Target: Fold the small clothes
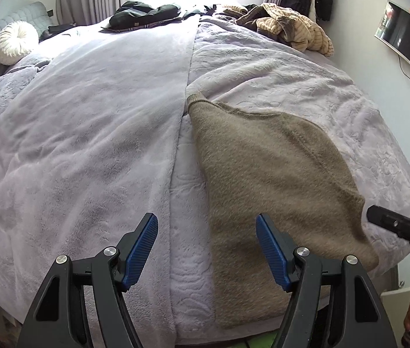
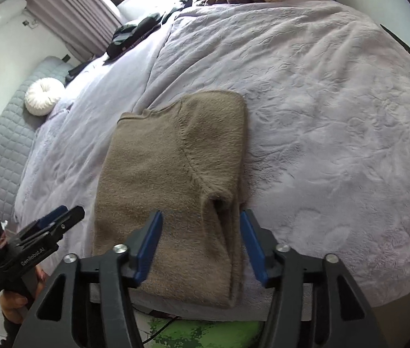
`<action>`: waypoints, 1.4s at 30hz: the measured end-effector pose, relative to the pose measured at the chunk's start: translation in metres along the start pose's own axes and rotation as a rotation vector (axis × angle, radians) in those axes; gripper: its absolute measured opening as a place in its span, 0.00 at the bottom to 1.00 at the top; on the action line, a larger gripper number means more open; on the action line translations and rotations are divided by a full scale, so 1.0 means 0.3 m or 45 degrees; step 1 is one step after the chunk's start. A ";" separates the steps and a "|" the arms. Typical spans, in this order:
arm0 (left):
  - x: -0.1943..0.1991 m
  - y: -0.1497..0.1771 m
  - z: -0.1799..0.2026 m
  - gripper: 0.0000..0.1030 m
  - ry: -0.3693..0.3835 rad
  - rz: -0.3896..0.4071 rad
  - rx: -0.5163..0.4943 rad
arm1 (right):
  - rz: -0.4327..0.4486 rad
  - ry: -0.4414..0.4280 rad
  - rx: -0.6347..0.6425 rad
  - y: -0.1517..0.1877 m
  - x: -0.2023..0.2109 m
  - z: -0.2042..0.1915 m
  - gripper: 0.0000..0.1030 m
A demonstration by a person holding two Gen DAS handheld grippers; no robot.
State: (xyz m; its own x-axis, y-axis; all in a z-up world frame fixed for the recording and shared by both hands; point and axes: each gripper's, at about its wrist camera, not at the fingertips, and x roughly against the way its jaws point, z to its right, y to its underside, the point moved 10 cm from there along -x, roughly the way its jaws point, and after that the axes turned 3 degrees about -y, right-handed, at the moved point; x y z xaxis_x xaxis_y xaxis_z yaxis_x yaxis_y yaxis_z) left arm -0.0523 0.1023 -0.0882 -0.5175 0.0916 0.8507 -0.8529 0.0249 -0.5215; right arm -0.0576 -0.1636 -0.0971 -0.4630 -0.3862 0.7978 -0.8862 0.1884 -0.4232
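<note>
A tan fuzzy sweater [image 1: 266, 171] lies partly folded near the bed's front edge, one side turned over its body; it also shows in the right wrist view [image 2: 176, 179]. My left gripper [image 1: 206, 250] is open and empty, hovering above the sweater's left edge and the bedspread. My right gripper [image 2: 200, 245] is open and empty, just above the sweater's lower right part by the folded sleeve. The right gripper's tip shows in the left wrist view [image 1: 384, 217]; the left gripper shows in the right wrist view [image 2: 60, 217].
The bed [image 1: 89, 130] has a lilac plush cover. A pile of striped beige clothes [image 1: 289, 26] and dark clothes [image 1: 144, 14] lie at the far end. A white round cushion [image 1: 16, 42] sits by the headboard. A screen [image 1: 408, 37] hangs on the right wall.
</note>
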 end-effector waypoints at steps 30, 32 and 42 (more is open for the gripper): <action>-0.022 -0.041 0.031 0.99 -0.175 -0.085 -0.015 | -0.072 0.310 0.134 -0.059 -0.019 -0.044 1.00; -0.022 -0.040 0.032 0.99 -0.182 -0.082 -0.015 | -0.070 0.322 0.149 -0.058 -0.019 -0.049 1.00; -0.012 -0.043 0.047 0.99 -0.184 -0.062 -0.025 | -0.088 0.352 0.148 -0.046 -0.023 -0.051 1.00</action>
State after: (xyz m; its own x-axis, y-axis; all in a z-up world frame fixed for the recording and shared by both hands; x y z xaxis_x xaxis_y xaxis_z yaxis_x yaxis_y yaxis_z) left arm -0.0405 0.0877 -0.0836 -0.4816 -0.0541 0.8747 -0.8763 0.0454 -0.4796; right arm -0.0424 -0.1498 -0.0904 -0.4019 -0.1312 0.9062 -0.9157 0.0594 -0.3975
